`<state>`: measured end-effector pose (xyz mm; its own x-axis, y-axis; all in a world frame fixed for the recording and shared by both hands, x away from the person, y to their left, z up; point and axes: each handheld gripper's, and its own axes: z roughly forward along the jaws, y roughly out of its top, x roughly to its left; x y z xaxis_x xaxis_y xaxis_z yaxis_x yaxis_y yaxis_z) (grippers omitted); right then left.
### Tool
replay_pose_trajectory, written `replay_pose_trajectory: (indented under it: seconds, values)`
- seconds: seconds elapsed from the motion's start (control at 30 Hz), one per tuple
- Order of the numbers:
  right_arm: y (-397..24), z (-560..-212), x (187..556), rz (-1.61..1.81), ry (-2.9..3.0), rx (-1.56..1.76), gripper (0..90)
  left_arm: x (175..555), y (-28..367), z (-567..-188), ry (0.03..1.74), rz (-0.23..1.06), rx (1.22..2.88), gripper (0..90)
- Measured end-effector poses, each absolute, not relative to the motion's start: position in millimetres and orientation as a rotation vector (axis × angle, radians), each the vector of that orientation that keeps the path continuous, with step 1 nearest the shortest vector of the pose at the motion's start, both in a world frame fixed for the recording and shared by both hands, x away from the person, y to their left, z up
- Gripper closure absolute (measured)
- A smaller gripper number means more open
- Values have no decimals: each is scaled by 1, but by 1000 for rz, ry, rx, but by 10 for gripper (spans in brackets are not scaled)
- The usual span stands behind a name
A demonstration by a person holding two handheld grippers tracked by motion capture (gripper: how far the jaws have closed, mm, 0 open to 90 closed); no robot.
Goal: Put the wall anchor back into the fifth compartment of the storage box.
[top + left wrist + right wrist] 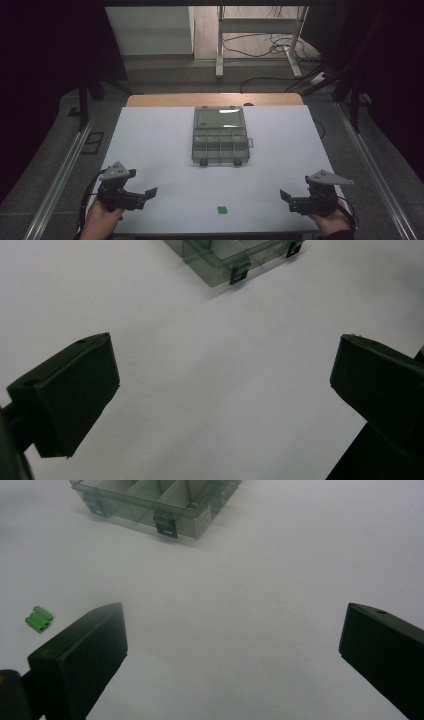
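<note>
Both our grippers, left [142,192] and right [290,196], hold fingers spread wide, empty; green block [222,209] lies between them, untouched, on the tabletop [160,145].

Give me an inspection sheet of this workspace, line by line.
Surface: white table top, wooden strip at its far edge, flat and unmarked.
Job's things: clear compartment box at the middle, lid open toward the far side, compartments look empty; small green part near the front edge, between the grippers.
Clutter: nothing seen.
Grippers: left gripper and right gripper both low over the front corners, jaws wide apart, holding nothing.
Cables: a cable trails from each gripper; loose floor cables beyond the table.
Surroundings: white desk frame behind, metal rails at both sides, dark room.
</note>
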<state>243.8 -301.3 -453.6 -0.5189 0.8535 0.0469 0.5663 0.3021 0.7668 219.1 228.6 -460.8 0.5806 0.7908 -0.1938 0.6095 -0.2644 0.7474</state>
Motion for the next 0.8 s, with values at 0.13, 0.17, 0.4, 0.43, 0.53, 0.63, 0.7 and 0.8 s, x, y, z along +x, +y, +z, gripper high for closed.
replay_pose_trajectory:
  seconds: [0.13, 0.17, 0.4, 0.43, 0.53, 0.63, 0.7, 0.8]
  values:
    - [-301, -454, 244, 1065, 2208, 1281, 0, 224, 219, -459, 1093, 273, 2007, 1]
    - [-301, -454, 245, 1063, 2208, 1282, 0, 225, 217, -459, 1085, 270, 2013, 1]
    - [-300, -454, 245, 1055, 2217, 1281, 0, 232, 206, -457, 1065, 254, 2034, 1]
    - [-300, -454, 245, 1056, 2217, 1282, 0, 234, 202, -456, 1056, 250, 2038, 1]
    - [-300, -454, 245, 1055, 2217, 1283, 0, 237, 197, -456, 1049, 242, 2044, 1]
    - [-300, -455, 246, 1053, 2219, 1284, 0, 242, 187, -457, 1029, 227, 2060, 1]
    - [-300, -455, 246, 1049, 2219, 1283, 0, 243, 184, -457, 1021, 225, 2067, 1]
    - [-301, -455, 246, 1040, 2215, 1275, 0, 249, 173, -458, 1001, 211, 2078, 1]
